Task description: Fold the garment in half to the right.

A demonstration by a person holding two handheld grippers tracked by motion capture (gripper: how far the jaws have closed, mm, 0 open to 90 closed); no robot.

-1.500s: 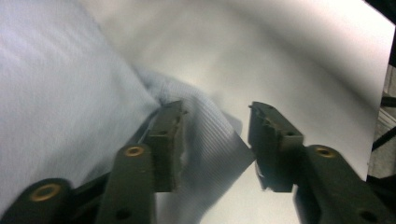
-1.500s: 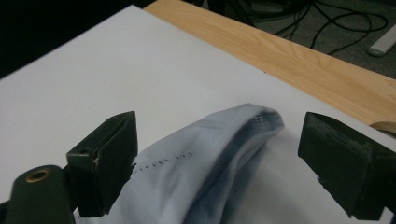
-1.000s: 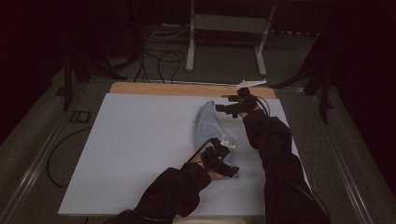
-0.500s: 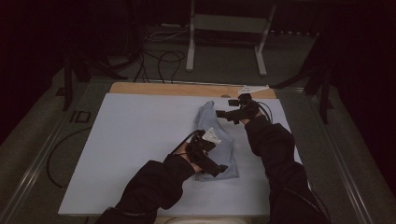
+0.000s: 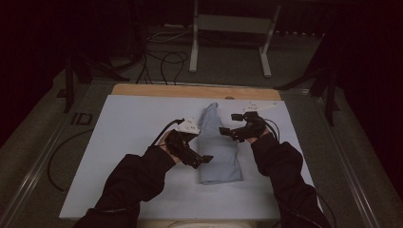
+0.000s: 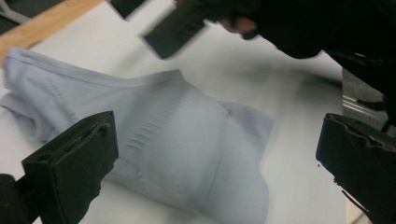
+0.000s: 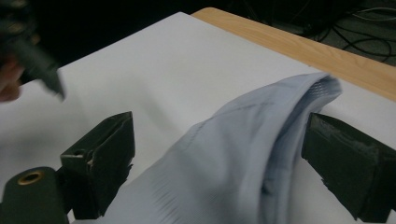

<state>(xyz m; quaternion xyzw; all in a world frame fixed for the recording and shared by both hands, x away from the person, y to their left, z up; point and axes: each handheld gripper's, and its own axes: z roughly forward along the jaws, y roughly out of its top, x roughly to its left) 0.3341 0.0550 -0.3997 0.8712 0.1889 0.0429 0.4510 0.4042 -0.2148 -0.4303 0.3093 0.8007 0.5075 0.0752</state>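
Hard to see: the room beyond the table is dark, with just cables and a metal stand on the floor behind it; the person's sleeves run off the bottom edge of the high view.
Blur: in the left gripper view the far gripper is smeared at the top edge, and the cloth's weave looks soft.
Cloth: a pale blue folded cloth lies on the white sheet covering the table, right of centre, long and narrow, its thin end pointing at the far wooden edge and its wider end nearer the person.
Cloth up close: in the right gripper view the cloth humps up between the two black jaws without either jaw pressing on it; in the left gripper view the cloth lies flat beyond the jaws.
Left gripper: jaws spread wide, having just been opening, with nothing between them; it hangs over the cloth's left edge, tips pointing right.
Right gripper: jaws apart, released, at the cloth's right edge about midway along, tips pointing left.
Hands: both forearms come in from the bottom and angle inward, one gripper on each side of the cloth.
In the way: the left gripper covers a small part of the cloth's near left edge in the high view.
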